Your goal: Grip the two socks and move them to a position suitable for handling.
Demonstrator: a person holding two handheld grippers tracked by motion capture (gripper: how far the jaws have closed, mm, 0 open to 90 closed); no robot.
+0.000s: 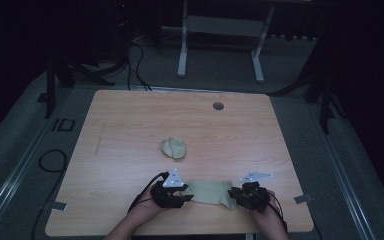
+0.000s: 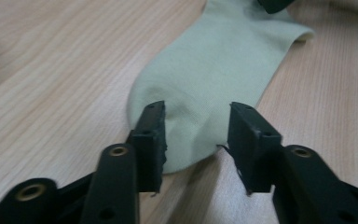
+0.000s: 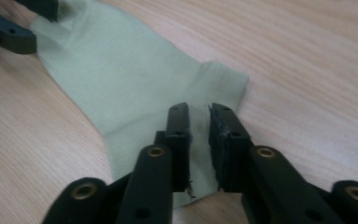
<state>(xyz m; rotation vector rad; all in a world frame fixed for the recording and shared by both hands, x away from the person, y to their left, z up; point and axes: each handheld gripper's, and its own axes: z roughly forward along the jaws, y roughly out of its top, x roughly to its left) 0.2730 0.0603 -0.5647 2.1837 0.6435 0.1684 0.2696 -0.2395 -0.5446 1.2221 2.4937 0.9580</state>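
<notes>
The left tool [image 2: 196, 135] stands released, its two black jaws apart with the rounded toe end of a pale green sock [image 2: 214, 74] lying flat between them, the pads clear of the cloth on both sides. The right tool [image 3: 199, 140] has its jaws drawn much nearer together over the ribbed cuff end of the same sock [image 3: 121, 79]; a narrow strip of cloth shows in the gap, and the pads appear to stand just off it rather than pinching, so it reads as let go. In the high view the left tool [image 1: 172, 192] and the right tool [image 1: 250, 195] sit at opposite ends of the sock [image 1: 209, 192], which lies stretched out flat near the front edge of the worktop [image 1: 130, 125]. Its long axis runs from one hand to the other, so each tool meets an end head-on and neither is nearer than the other. The sock looks smooth, thin and soft, with little creasing. A second sock [image 1: 174, 148], bunched into a loose ball, rests farther back near the middle of the worktop, well apart from both tools. Any fold would likely bring one end over toward the other
</notes>
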